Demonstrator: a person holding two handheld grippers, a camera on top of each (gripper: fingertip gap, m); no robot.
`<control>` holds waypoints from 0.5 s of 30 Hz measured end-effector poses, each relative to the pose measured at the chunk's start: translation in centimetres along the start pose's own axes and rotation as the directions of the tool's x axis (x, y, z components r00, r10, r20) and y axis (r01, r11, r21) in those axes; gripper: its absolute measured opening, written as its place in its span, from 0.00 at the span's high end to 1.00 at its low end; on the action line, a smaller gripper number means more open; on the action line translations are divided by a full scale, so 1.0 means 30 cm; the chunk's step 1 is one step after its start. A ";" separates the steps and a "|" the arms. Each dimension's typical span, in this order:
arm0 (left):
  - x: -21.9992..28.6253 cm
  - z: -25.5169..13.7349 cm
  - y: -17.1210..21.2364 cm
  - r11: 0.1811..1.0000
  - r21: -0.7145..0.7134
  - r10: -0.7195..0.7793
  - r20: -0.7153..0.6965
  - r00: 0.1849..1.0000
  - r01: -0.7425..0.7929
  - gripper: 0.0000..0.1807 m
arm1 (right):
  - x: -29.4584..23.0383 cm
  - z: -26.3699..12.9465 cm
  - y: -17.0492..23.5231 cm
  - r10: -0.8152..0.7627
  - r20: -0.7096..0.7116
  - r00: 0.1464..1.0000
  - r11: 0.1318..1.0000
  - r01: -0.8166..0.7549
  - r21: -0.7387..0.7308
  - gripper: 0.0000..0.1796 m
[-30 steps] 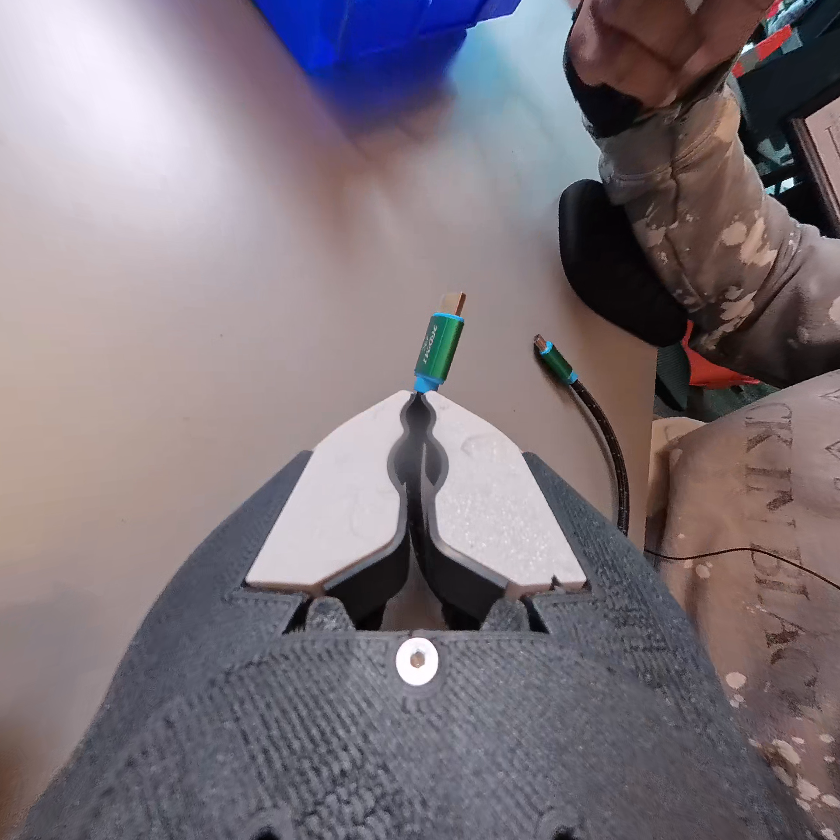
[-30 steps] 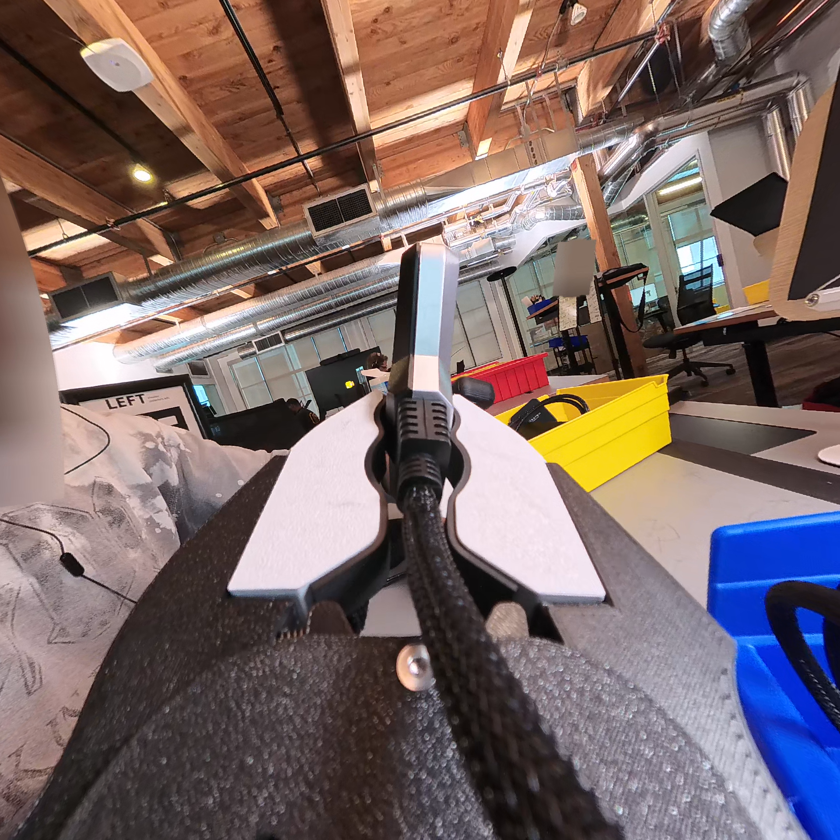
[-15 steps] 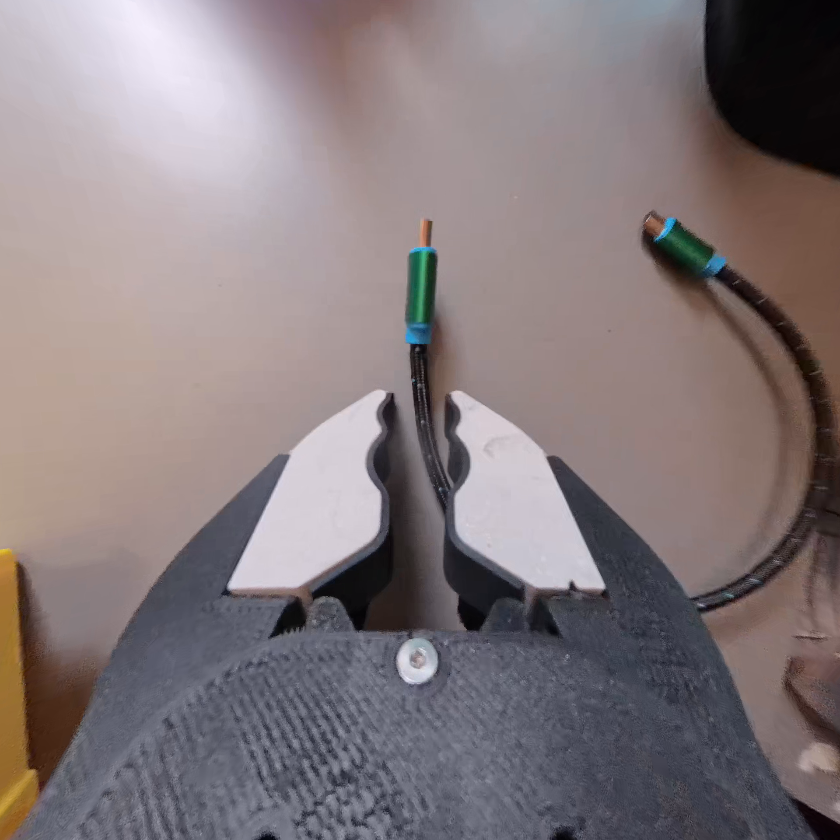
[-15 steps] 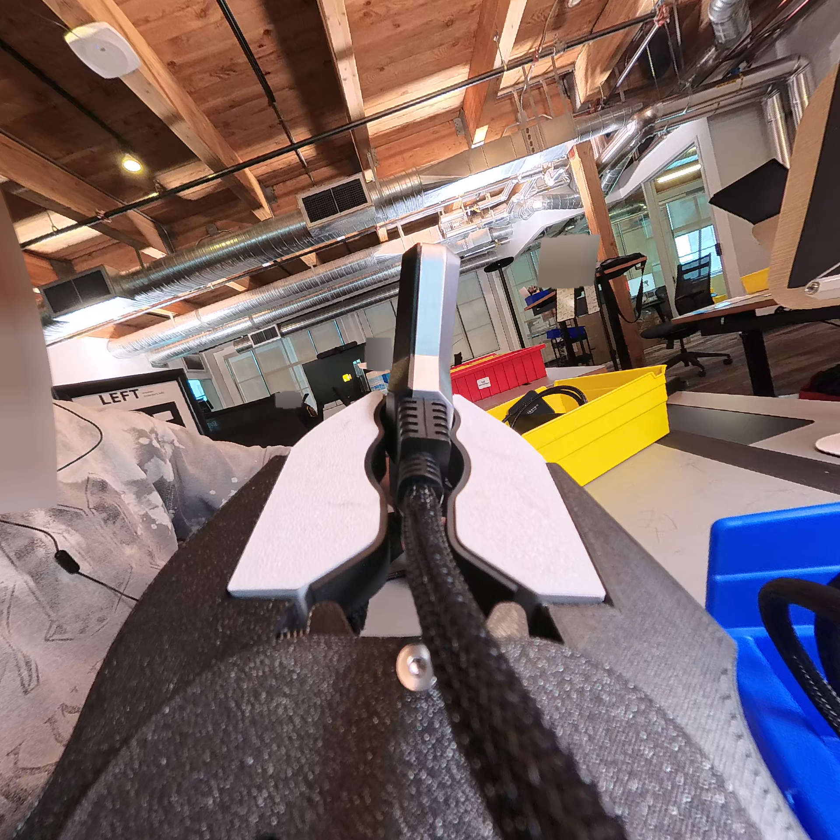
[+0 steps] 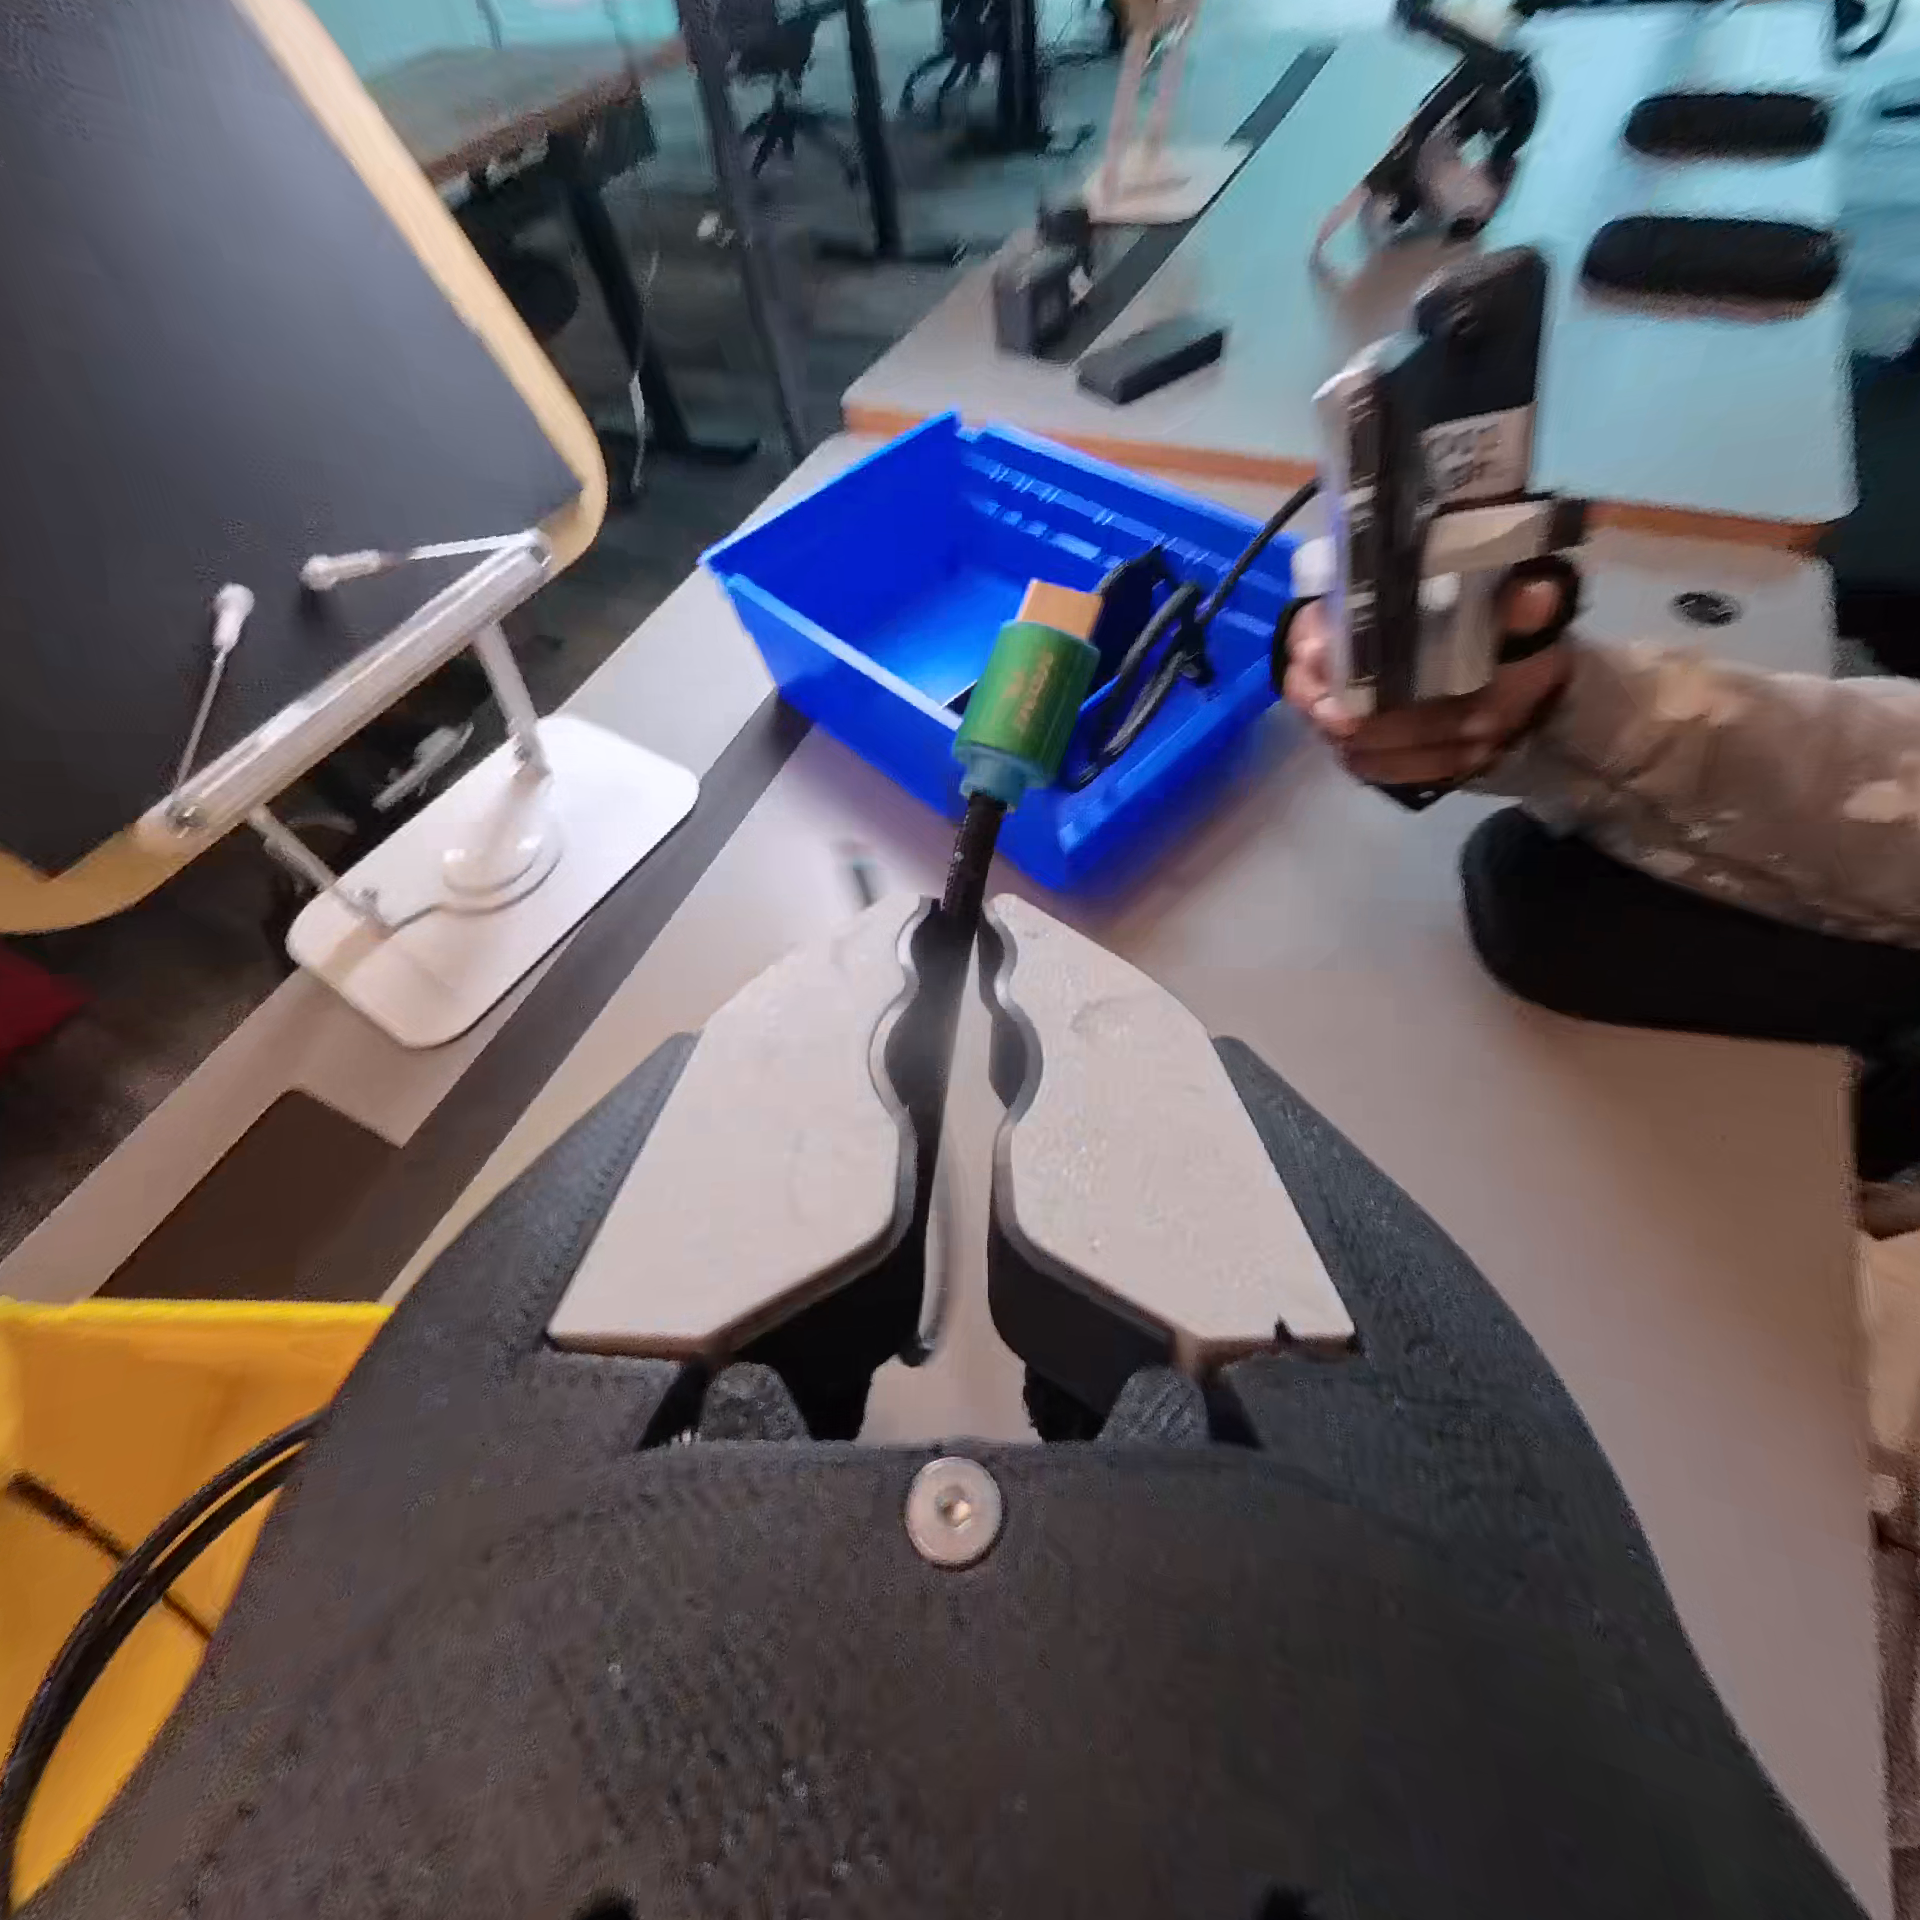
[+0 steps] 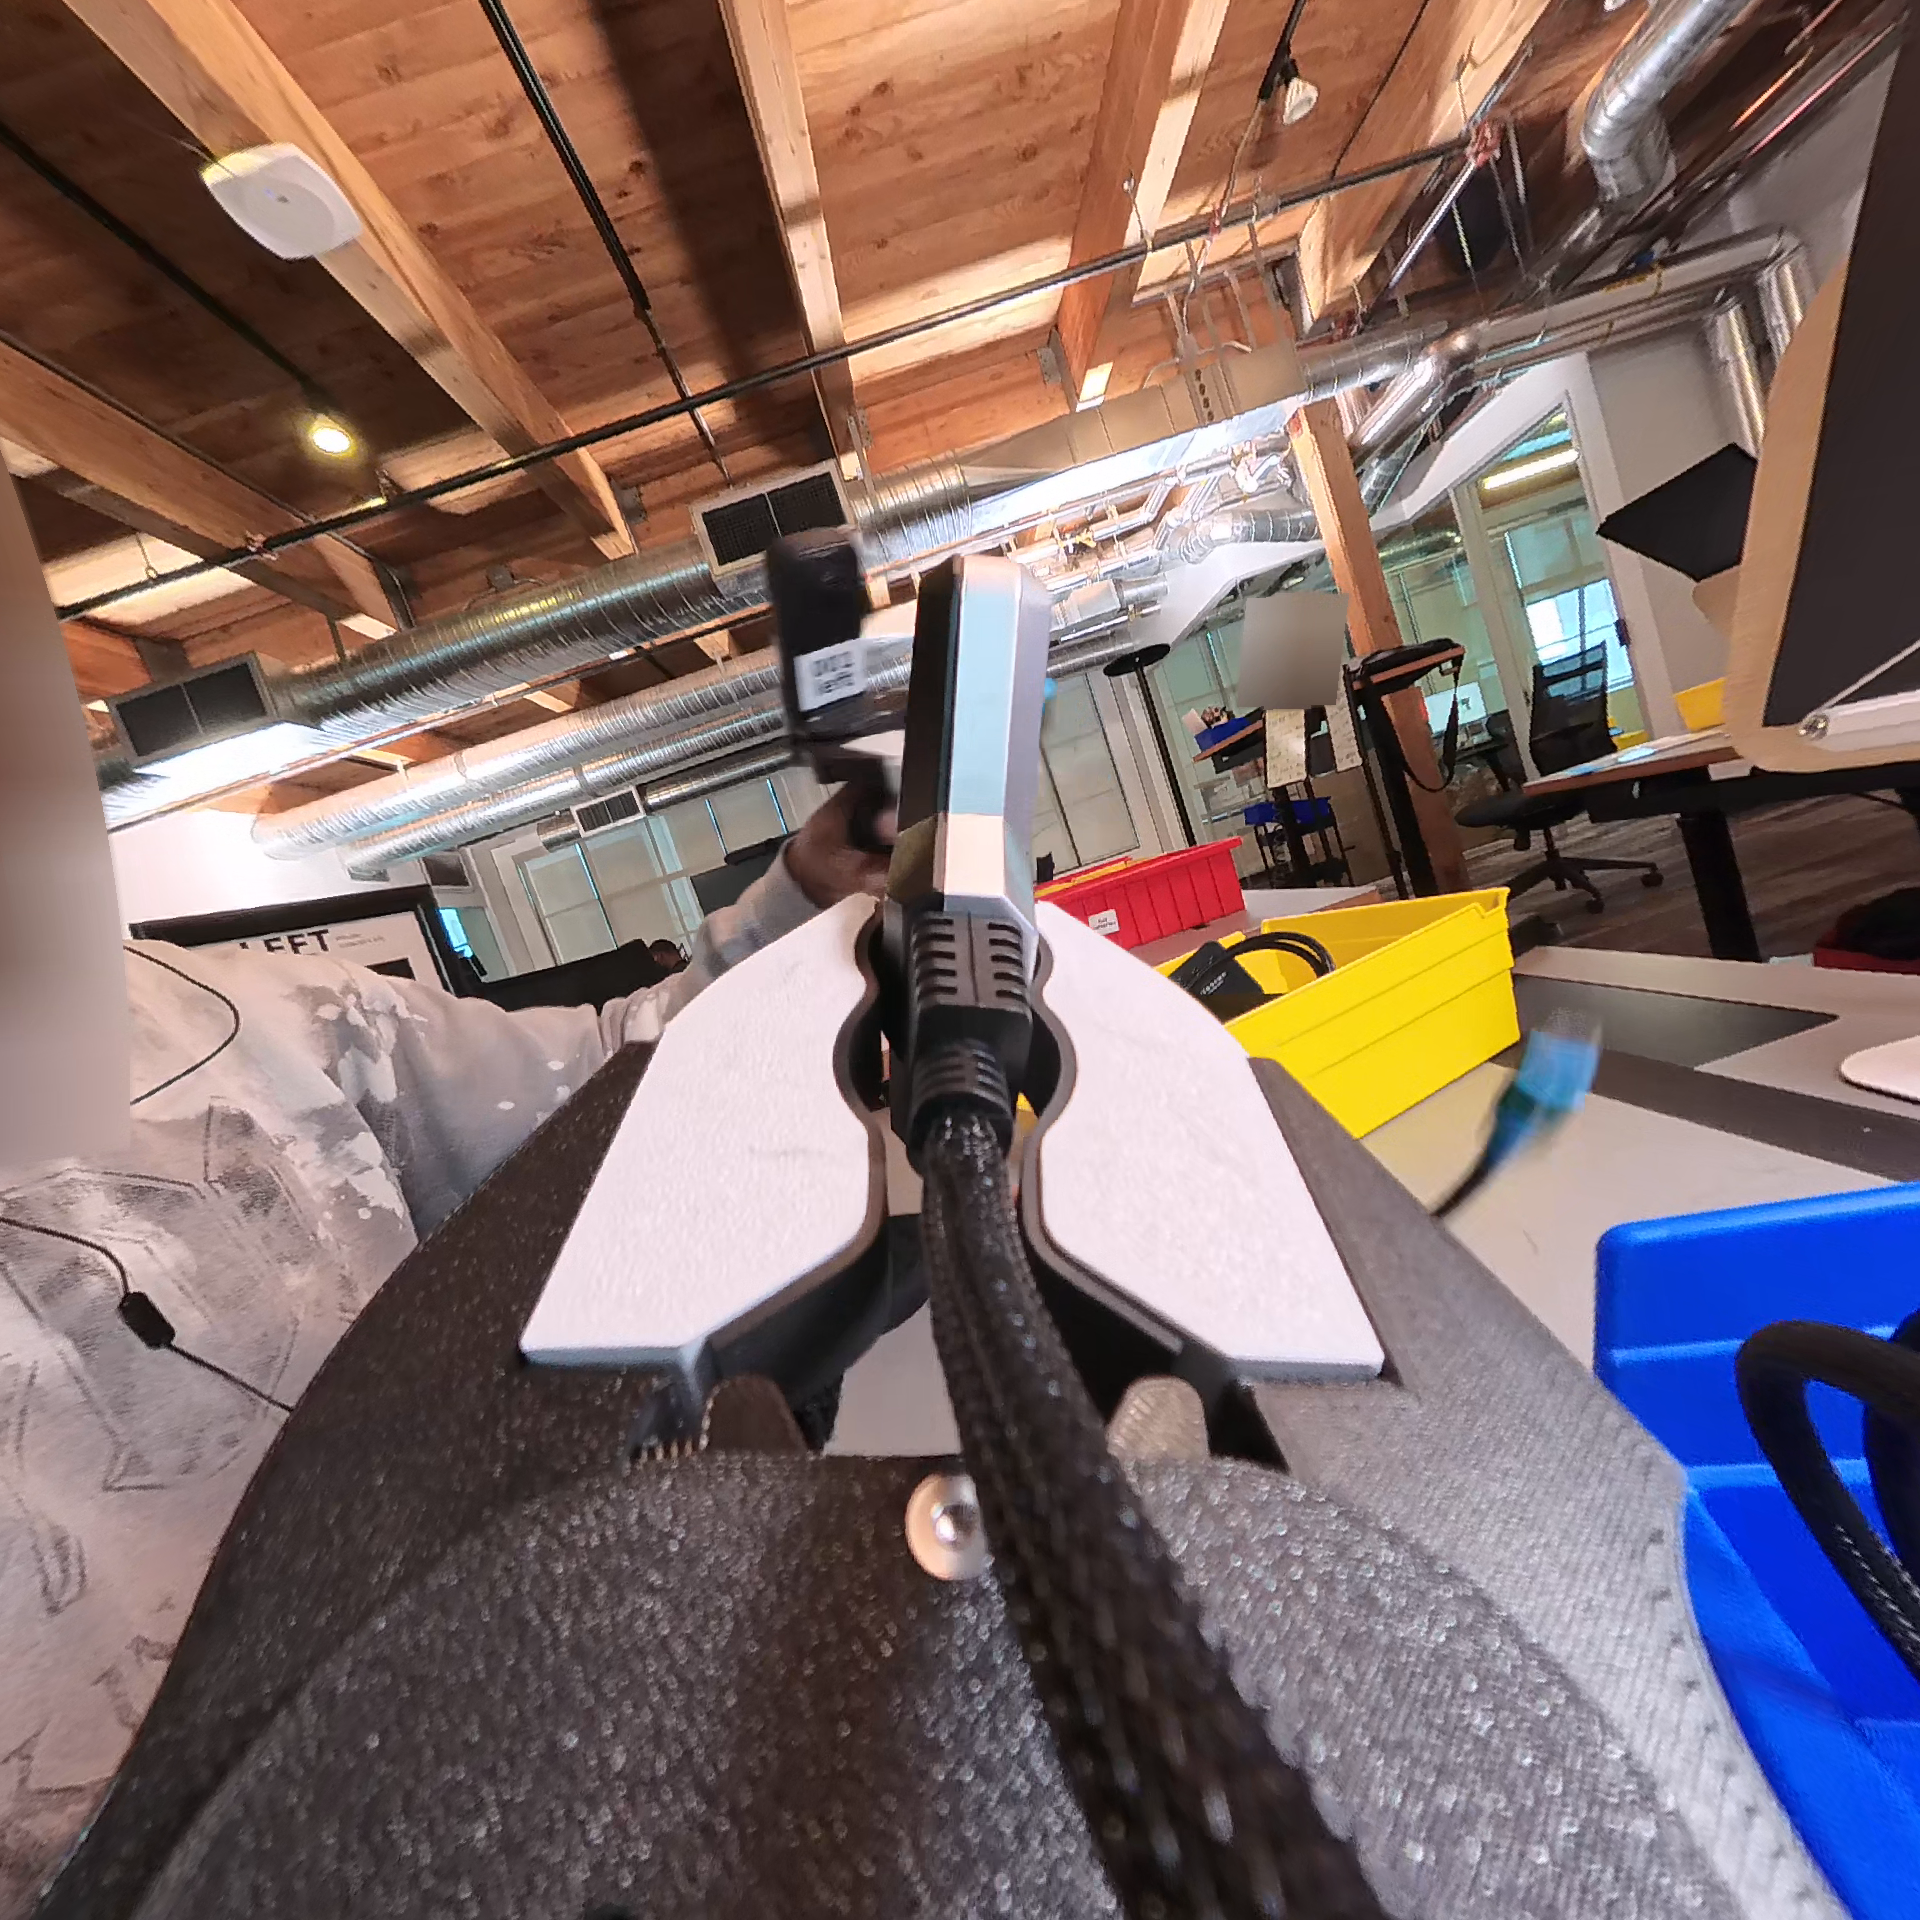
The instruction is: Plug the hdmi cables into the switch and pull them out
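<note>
In the left wrist view, the left gripper [image 5: 951, 940] has its two pale fingers pressed nearly together on the black braided cable [image 5: 964, 868] just behind a green metal HDMI plug with a blue collar and gold tip [image 5: 1027, 698]. The plug stands out beyond the fingertips, its long axis tilting up and slightly right, gold tip leading. Behind it on the grey table [image 5: 1351, 1091] sits a blue plastic bin [image 5: 914, 582] with dark cable in it. To the upper right, well apart from the plug, the person's other hand [image 5: 1434, 696] holds the right gripper's handle, blurred; the switch itself cannot be made out there.

In the right wrist view, the right gripper [image 6: 951, 940] clamps the ribbed black strain relief of a slim black-and-silver HDMI switch [image 6: 966, 727], which stands upright beyond the fingertips, its long axis in line with the fingers; its thick braided lead [image 6: 1039, 1455] trails back over the body. A yellow bin [image 6: 1382, 997] lies to the right.

The mating likely turns on swinging the gold tip round to face the switch's port edge; no port shows here.
</note>
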State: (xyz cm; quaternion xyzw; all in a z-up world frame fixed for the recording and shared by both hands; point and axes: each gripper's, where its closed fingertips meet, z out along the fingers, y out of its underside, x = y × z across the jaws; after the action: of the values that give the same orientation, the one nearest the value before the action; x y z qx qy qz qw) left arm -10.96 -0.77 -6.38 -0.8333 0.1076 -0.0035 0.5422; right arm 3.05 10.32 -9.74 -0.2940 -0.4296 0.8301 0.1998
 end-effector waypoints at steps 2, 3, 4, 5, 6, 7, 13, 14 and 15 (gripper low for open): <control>0.092 0.004 0.023 1.000 0.005 0.027 -0.073 0.997 -0.027 0.97 | -0.001 -0.002 -0.004 -0.001 0.000 1.000 1.000 0.001 0.005 0.88; 0.142 0.025 0.073 0.999 -0.031 0.039 -0.109 0.993 -0.043 0.97 | -0.001 -0.002 -0.005 0.000 0.001 1.000 1.000 0.000 0.006 0.88; 0.192 0.055 0.140 0.996 -0.077 0.042 -0.146 0.988 -0.053 0.98 | -0.002 -0.002 -0.005 0.001 0.002 1.000 1.000 -0.001 0.007 0.88; 0.243 0.084 0.209 0.992 -0.118 0.031 -0.190 0.981 -0.054 1.00 | -0.002 -0.002 -0.005 0.002 0.003 1.000 1.000 -0.002 0.007 0.88; 0.288 0.113 0.275 0.988 -0.152 0.002 -0.232 0.973 -0.039 1.00 | -0.002 -0.001 -0.004 0.002 0.004 1.000 1.000 -0.002 0.006 0.88; 0.325 0.140 0.341 0.981 -0.192 -0.033 -0.265 0.964 -0.019 1.00 | -0.002 -0.001 -0.003 0.002 0.004 1.000 1.000 -0.002 0.005 0.88; 0.422 0.244 0.562 0.944 -0.329 -0.124 -0.314 0.941 0.014 1.00 | -0.003 0.003 0.002 0.001 0.001 1.000 1.000 -0.001 0.001 0.88; 0.421 0.258 0.571 0.943 -0.333 -0.099 -0.306 0.947 -0.009 1.00 | -0.002 0.002 0.001 0.002 0.000 1.000 1.000 -0.002 0.003 0.88; 0.419 0.275 0.574 0.943 -0.332 -0.078 -0.299 0.951 -0.027 1.00 | -0.001 0.002 0.000 0.002 -0.001 1.000 1.000 -0.002 0.005 0.88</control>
State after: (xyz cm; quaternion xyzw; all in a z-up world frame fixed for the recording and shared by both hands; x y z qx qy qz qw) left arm -0.70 -2.32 -26.74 -0.9032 0.1790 -0.1224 0.3705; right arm 3.04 10.27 -9.73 -0.2944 -0.4272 0.8312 0.1999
